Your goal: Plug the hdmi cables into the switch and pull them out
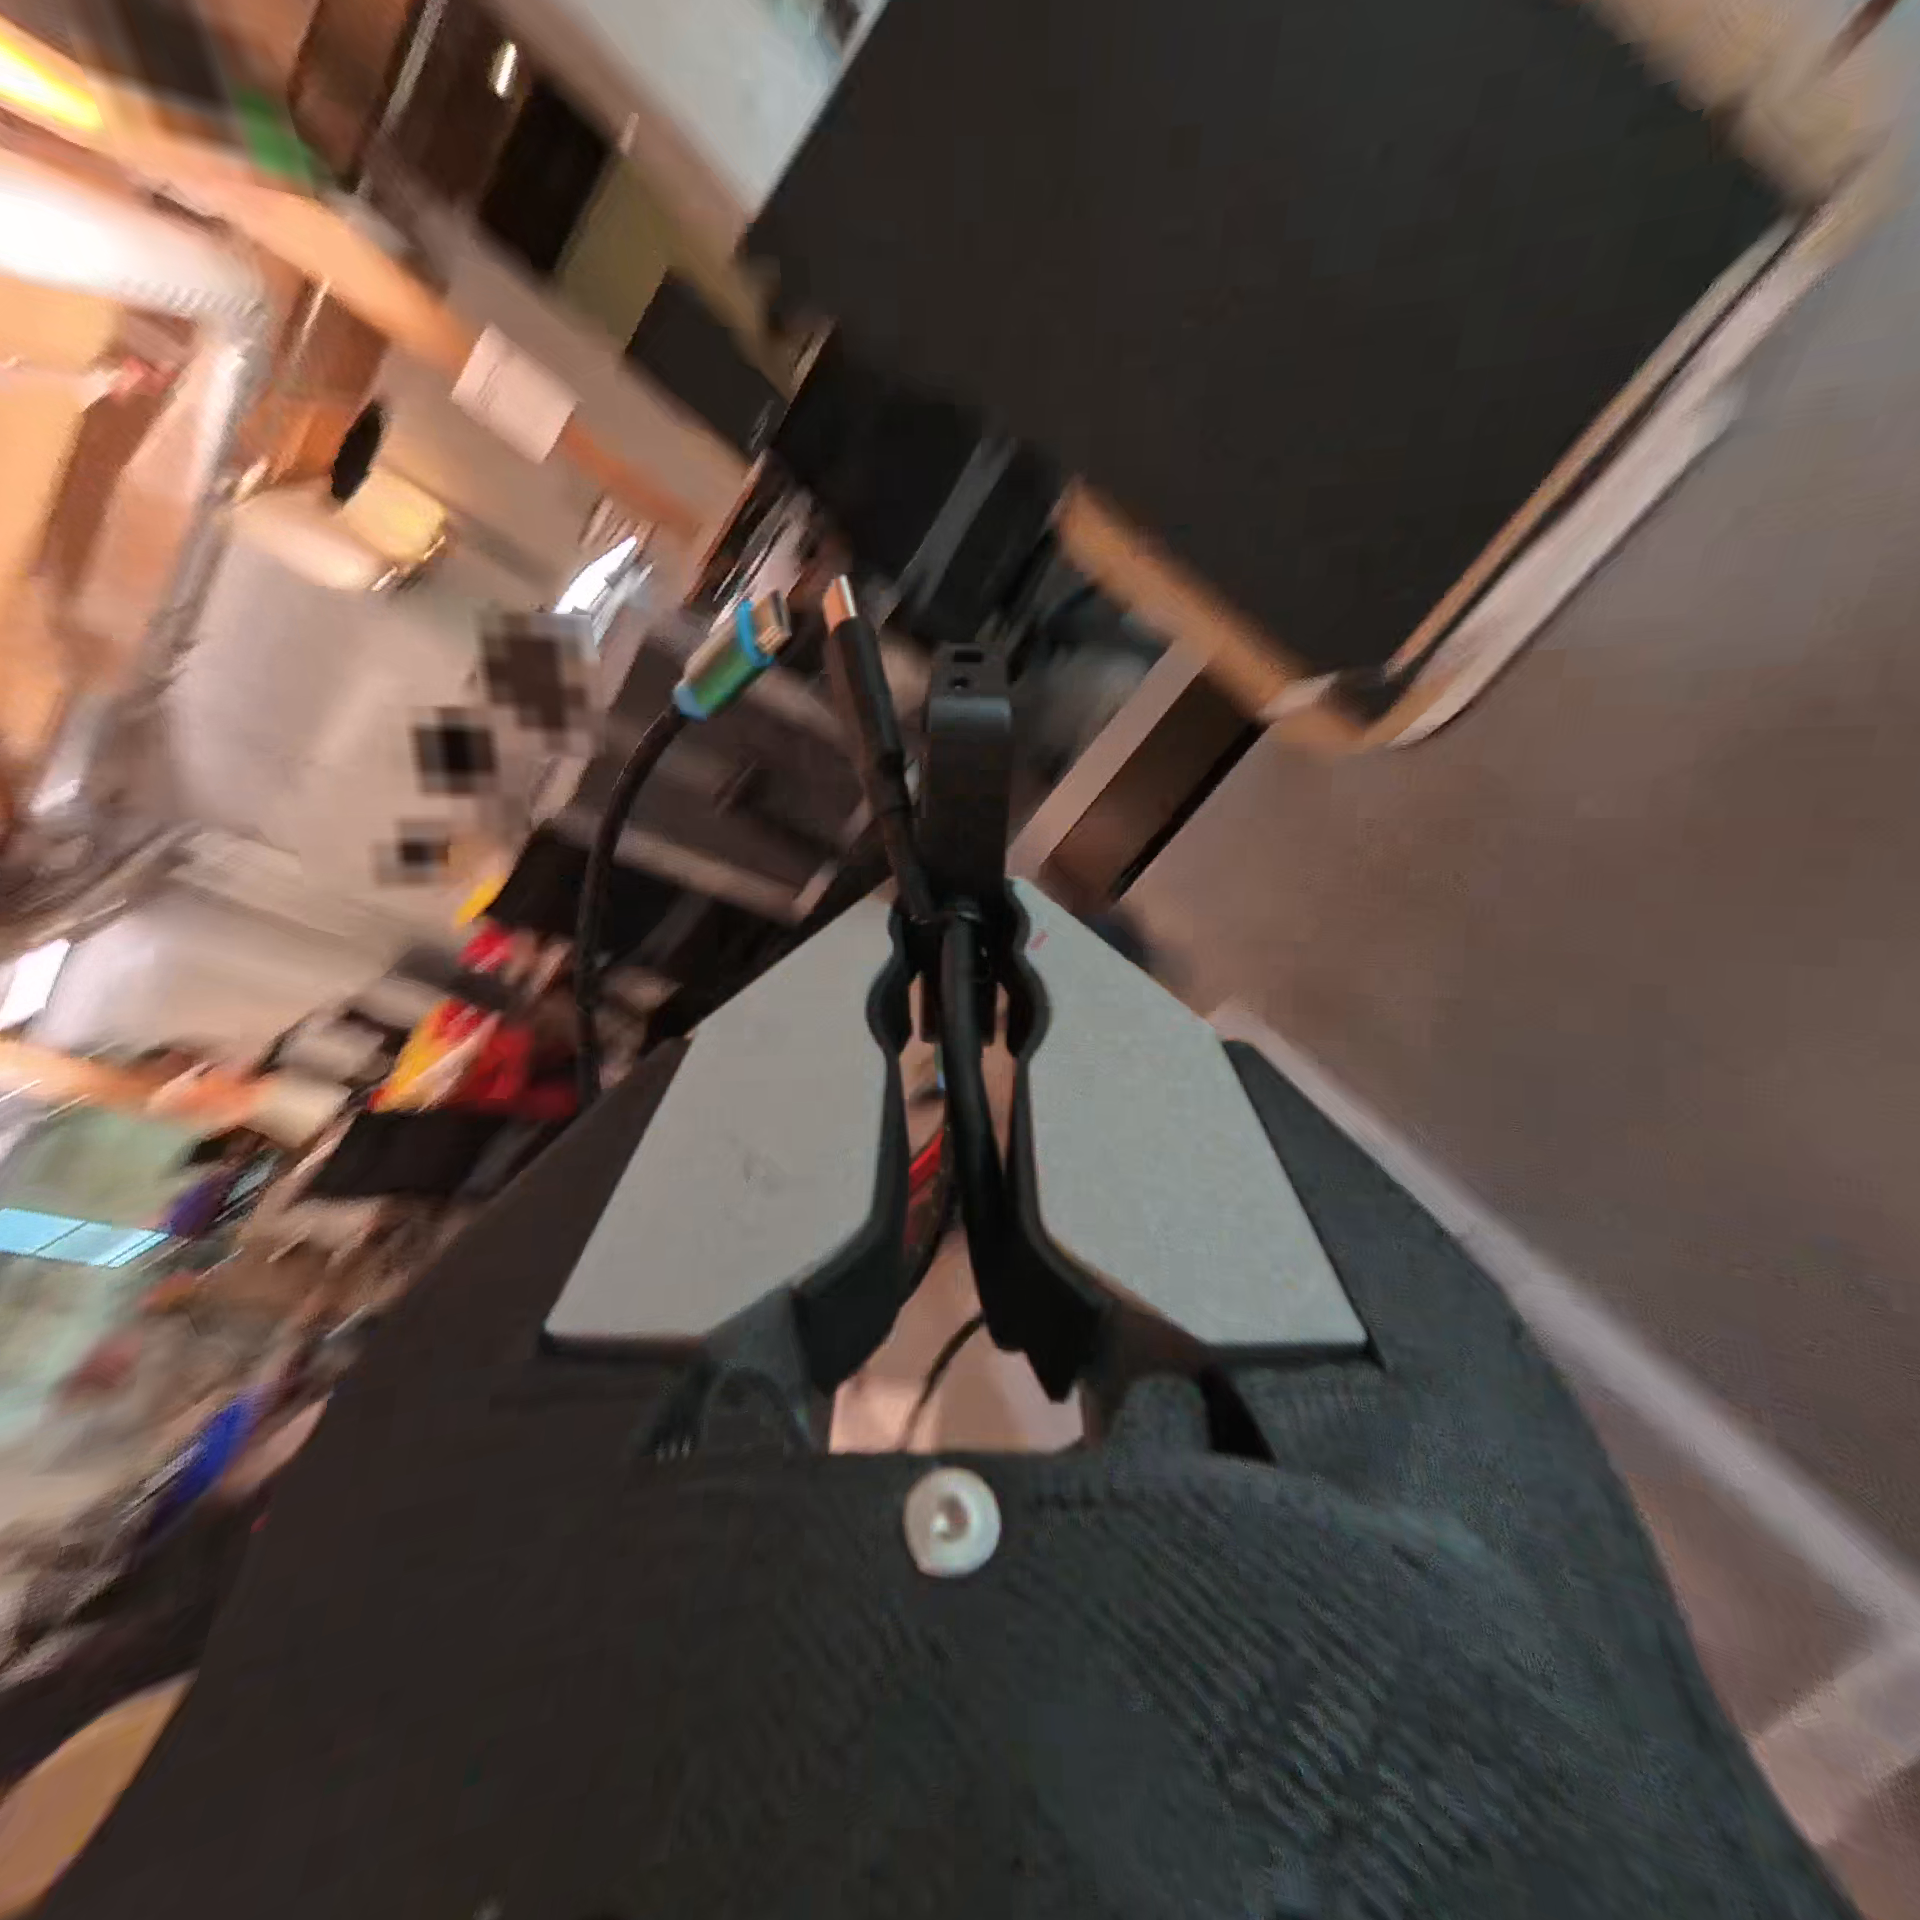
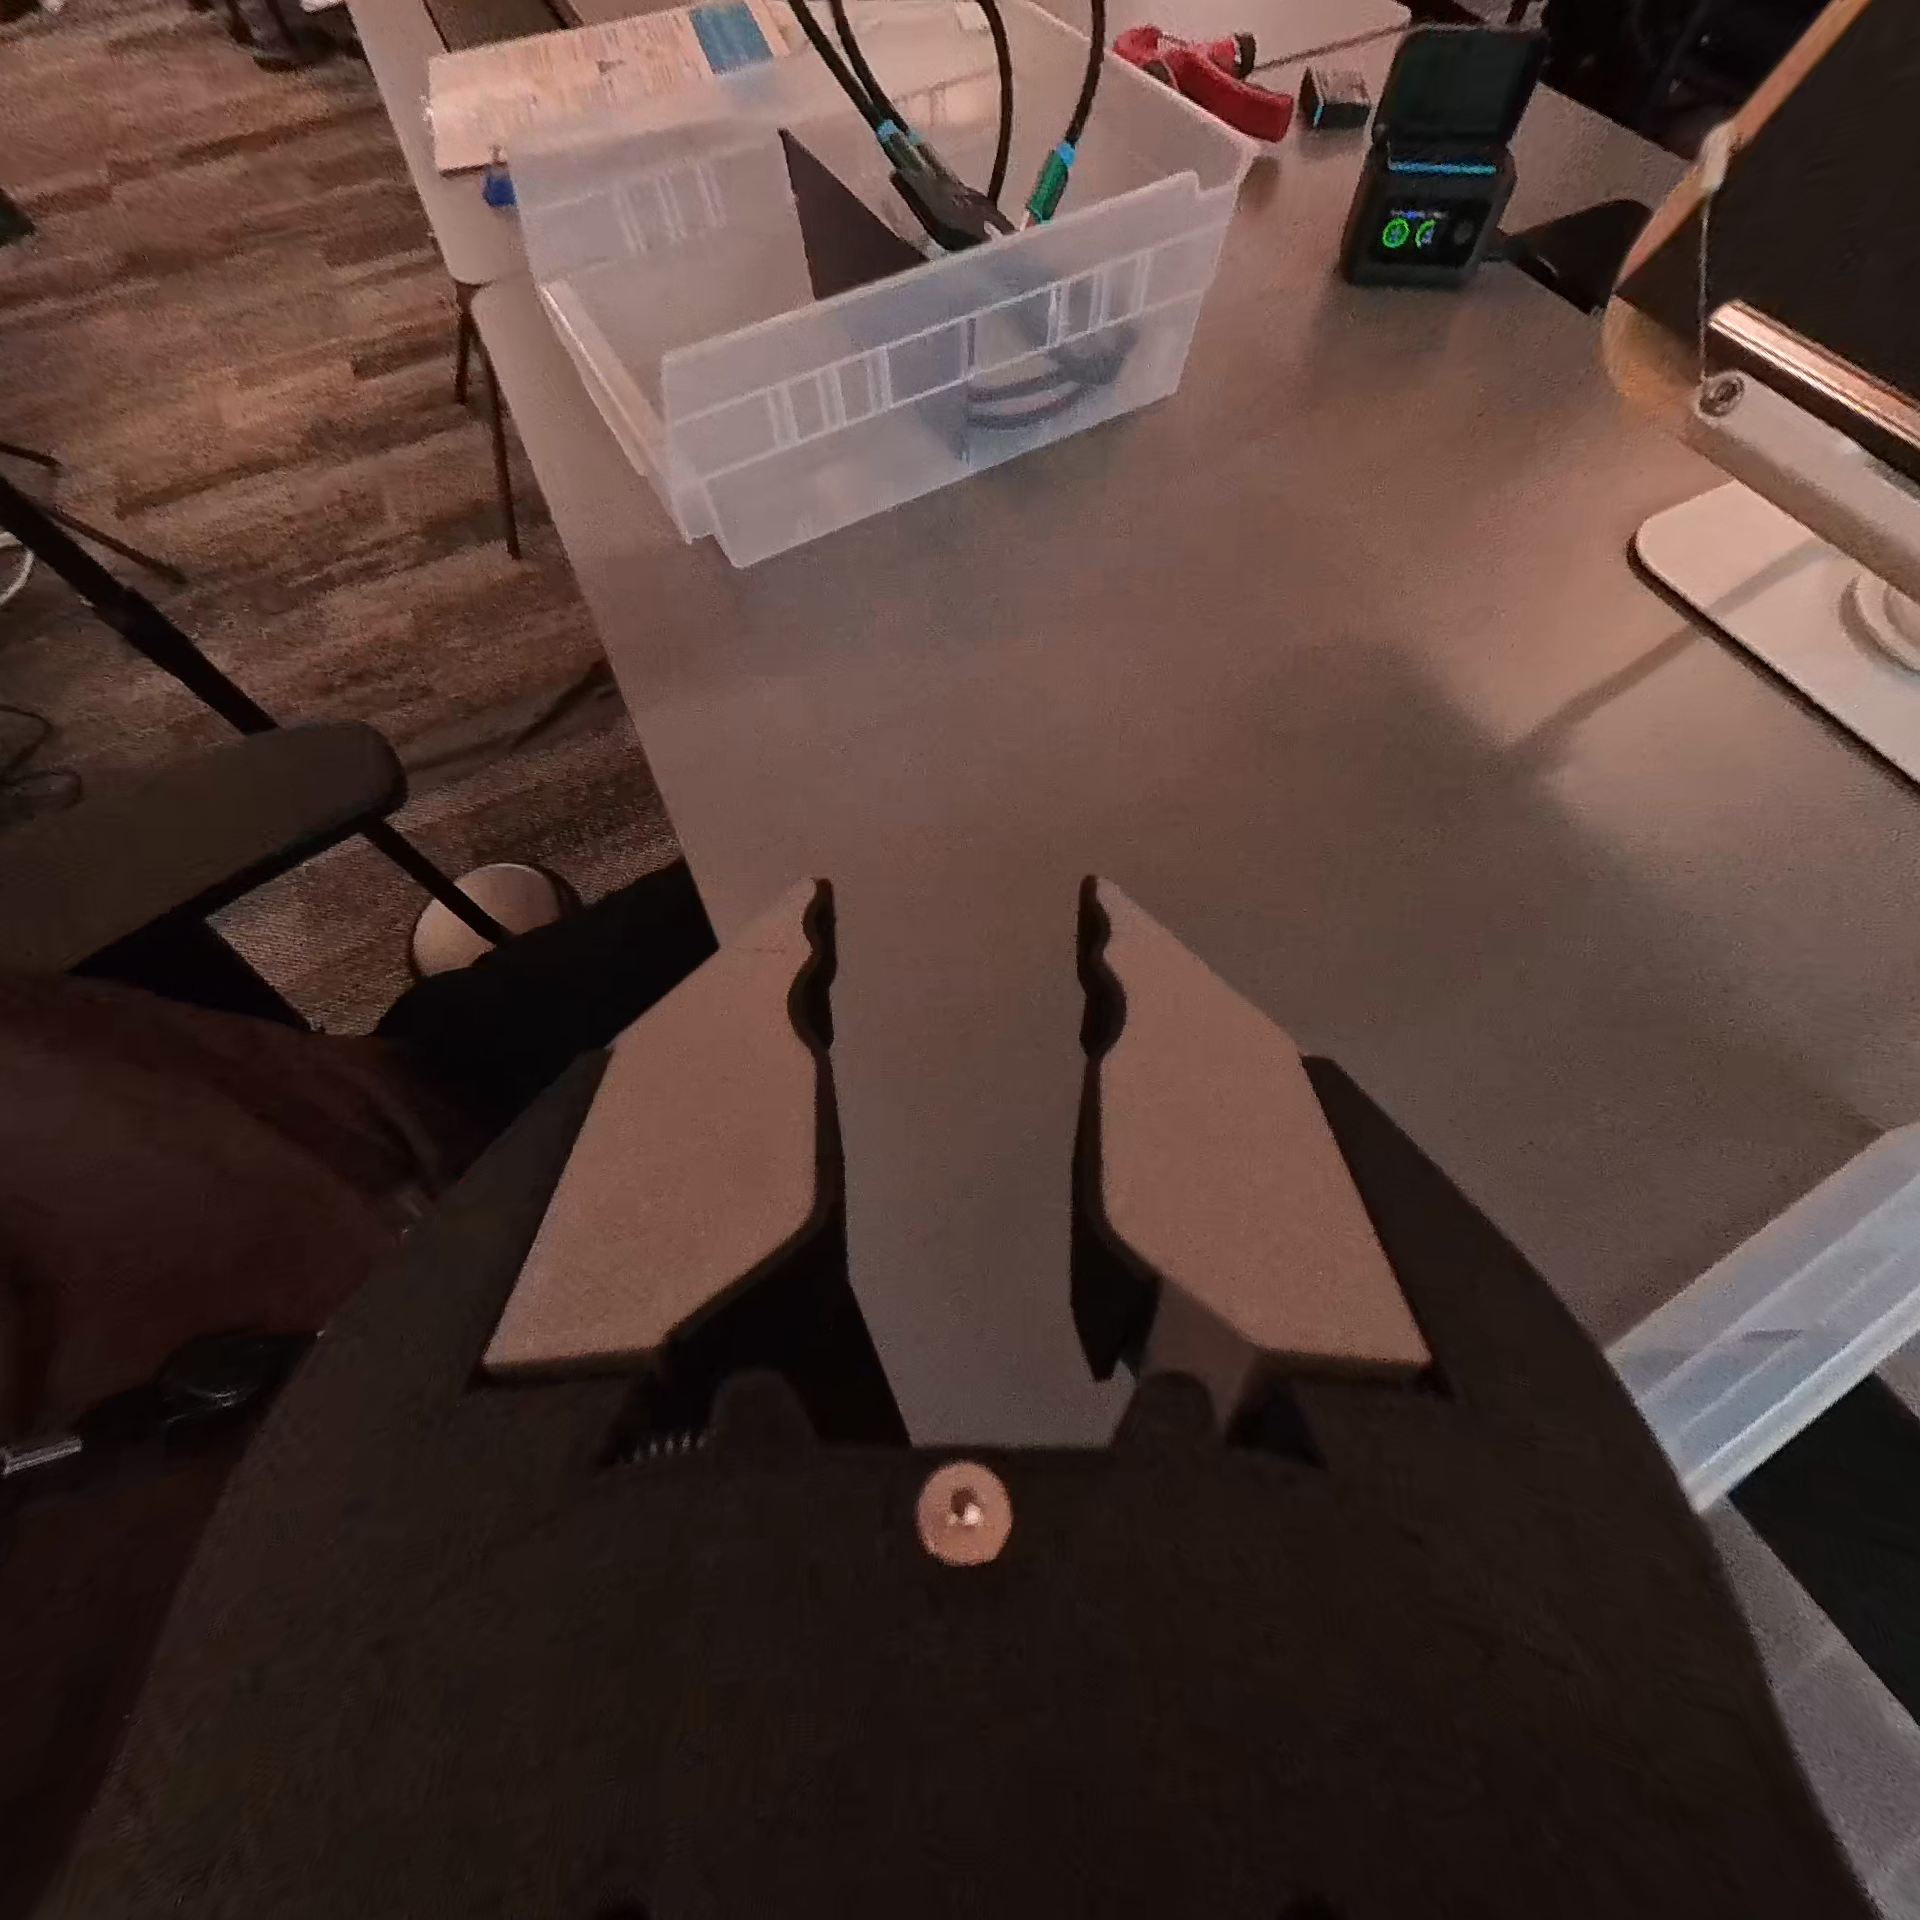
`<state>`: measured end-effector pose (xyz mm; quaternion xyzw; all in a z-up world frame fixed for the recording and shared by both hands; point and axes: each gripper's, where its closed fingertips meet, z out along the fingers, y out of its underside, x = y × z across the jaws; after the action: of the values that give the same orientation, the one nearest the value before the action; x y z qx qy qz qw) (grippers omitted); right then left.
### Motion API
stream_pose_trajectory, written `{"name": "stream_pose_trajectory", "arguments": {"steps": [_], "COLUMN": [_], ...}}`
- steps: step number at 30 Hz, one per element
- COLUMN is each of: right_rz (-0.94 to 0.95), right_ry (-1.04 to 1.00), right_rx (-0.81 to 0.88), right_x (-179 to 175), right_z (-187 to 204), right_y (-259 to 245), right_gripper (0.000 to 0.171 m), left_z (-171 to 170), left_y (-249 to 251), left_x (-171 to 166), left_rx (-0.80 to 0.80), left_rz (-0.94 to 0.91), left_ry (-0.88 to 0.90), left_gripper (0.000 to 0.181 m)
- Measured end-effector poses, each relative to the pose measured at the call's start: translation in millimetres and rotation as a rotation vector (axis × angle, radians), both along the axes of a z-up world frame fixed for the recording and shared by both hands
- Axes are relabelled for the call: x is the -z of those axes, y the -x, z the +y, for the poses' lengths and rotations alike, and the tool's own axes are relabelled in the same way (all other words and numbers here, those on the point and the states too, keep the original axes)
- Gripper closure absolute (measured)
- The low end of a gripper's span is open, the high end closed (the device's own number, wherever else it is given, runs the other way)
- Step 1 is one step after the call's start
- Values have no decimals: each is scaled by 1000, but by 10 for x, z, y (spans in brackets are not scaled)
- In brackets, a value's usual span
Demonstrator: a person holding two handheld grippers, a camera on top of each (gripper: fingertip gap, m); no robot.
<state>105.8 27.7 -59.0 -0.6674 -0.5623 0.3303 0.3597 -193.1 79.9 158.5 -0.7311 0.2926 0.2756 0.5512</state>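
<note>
1. Our left gripper [image 1: 957, 951] pinches black cables [image 1: 961, 1049] between its fingers, lengthwise; the switch [image 1: 966, 769] and two plugs [image 1: 727, 660] point away beyond the tips.
2. Our right gripper [image 2: 954, 961] hovers above the desk [image 2: 1143, 707], fingers spread, empty.

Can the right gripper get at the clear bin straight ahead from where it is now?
Probably yes. The right gripper is open and empty, and the grey table between it and the clear bin is bare. Cables hang into the bin from above, so they may crowd the opening.
</note>
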Motion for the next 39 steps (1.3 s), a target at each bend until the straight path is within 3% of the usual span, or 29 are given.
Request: {"name": "stream_pose_trajectory", "arguments": {"steps": [2,6,10,13,16,20,25,28,31,34,39], "right_rz": [25,99,245,290,276,341,505,540,469,467,367], "right_ry": [-12,-46,-4,98,207,251,278,236,128,36,24], "right_rx": [-24,-32,-42,-25,36,101,138,157,263,299,228], "right_x": [-61,-248,-496,-470,-304,-178,-100,-73,36,-69,27], "right_z": [-66,-127,-135,-17,191,447,670,719,971,1127,1226], "right_y": [16,0,-53,-90,-81,38,239,373,393,366,583], "right_gripper": [129,134,136,133,118,114,106,101,96,92,84], "left_z": [-75,-240,-201,-142,7,316,668,559,698,806,809], "left_y": [-639,-1703,-2363,-2676,-2763,-2666,-2478,-2475,-2340,-2306,-2270], "left_x": [25,433,1049,1383,1545,1659,1964,1847,1932,2094,2015], "left_rx": [202,543,694,765,819,828,809,839,689,620,671], "left_rz": [-168,-372,-475,-561,-650,-755,-701,-626,-507,-447,-735], "left_ry": [-32,-11,-19,-37,-55,-99,-147,-223,-237,-190,-131], "left_gripper": [169,170,170,170,170,170,170,170,170,170,170]}}
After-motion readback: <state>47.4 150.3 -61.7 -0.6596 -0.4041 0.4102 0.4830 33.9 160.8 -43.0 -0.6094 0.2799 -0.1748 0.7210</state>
